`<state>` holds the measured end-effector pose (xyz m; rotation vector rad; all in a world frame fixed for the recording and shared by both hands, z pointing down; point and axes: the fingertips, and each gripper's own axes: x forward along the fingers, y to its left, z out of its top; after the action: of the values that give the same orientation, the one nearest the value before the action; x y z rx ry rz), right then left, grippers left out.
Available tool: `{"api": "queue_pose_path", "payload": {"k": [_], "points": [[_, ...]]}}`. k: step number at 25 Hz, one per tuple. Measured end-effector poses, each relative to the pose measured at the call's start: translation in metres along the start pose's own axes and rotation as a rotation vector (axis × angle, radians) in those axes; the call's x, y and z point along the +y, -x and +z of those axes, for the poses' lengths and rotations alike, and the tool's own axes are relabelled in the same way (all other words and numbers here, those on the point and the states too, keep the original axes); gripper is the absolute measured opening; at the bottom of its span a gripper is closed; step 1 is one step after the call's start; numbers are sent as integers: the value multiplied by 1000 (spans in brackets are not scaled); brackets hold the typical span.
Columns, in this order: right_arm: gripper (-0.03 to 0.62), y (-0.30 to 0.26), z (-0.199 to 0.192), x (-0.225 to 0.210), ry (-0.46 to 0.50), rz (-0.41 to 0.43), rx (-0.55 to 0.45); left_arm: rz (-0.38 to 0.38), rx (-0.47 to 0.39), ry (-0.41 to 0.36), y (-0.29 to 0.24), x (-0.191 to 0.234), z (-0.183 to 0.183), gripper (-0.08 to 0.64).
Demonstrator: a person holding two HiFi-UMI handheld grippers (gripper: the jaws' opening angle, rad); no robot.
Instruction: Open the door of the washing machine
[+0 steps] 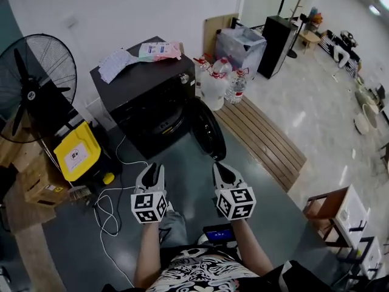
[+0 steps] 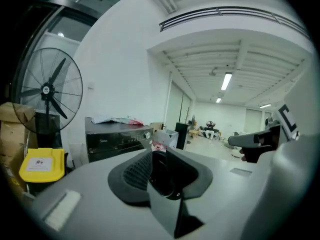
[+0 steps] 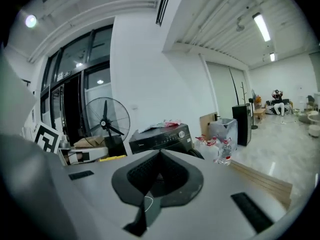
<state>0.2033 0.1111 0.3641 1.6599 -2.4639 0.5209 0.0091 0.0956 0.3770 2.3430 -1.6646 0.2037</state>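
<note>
Looks done to me: the boxy black washing machine point(image 1: 143, 93) has its round dark door point(image 1: 208, 129) swung wide. Left gripper point(image 1: 152, 166) jaws slightly parted and empty, right gripper point(image 1: 218, 166) clenched on nothing. Just keep both clear of the door. Only the head view shows it open; the left gripper view just catches the control panel.

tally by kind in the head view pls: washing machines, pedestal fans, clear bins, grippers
washing machine: 1
pedestal fan: 1
clear plastic bin: 1
grippers: 2, left gripper and right gripper
total: 5
</note>
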Motion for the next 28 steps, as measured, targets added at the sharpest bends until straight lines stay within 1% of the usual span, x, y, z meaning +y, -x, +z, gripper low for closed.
{"api": "queue_pose_path", "payload": {"k": [2, 4, 7, 9, 13, 17, 22, 28], "points": [[2, 27, 1, 6, -32, 14, -4, 24, -6, -17, 22, -15, 4, 84], [2, 47, -1, 19, -36, 43, -1, 37, -20, -17, 39, -25, 9, 84], [2, 61, -3, 35, -22, 77, 11, 32, -41, 34, 55, -34, 14, 87], [2, 65, -5, 43, -16, 85, 21, 19, -44, 53, 63, -40, 13, 87], [2, 72, -7, 48, 0, 86, 32, 6, -50, 52, 75, -48, 12, 87], [2, 77, -13, 44, -4, 73, 40, -6, -45, 28, 83, -54, 6, 87], [2, 77, -16, 42, -1, 66, 44, 12, -46, 6, 86, -51, 7, 87], [2, 75, -19, 43, 1, 71, 54, 22, -47, 31, 87, -45, 7, 86]]}}
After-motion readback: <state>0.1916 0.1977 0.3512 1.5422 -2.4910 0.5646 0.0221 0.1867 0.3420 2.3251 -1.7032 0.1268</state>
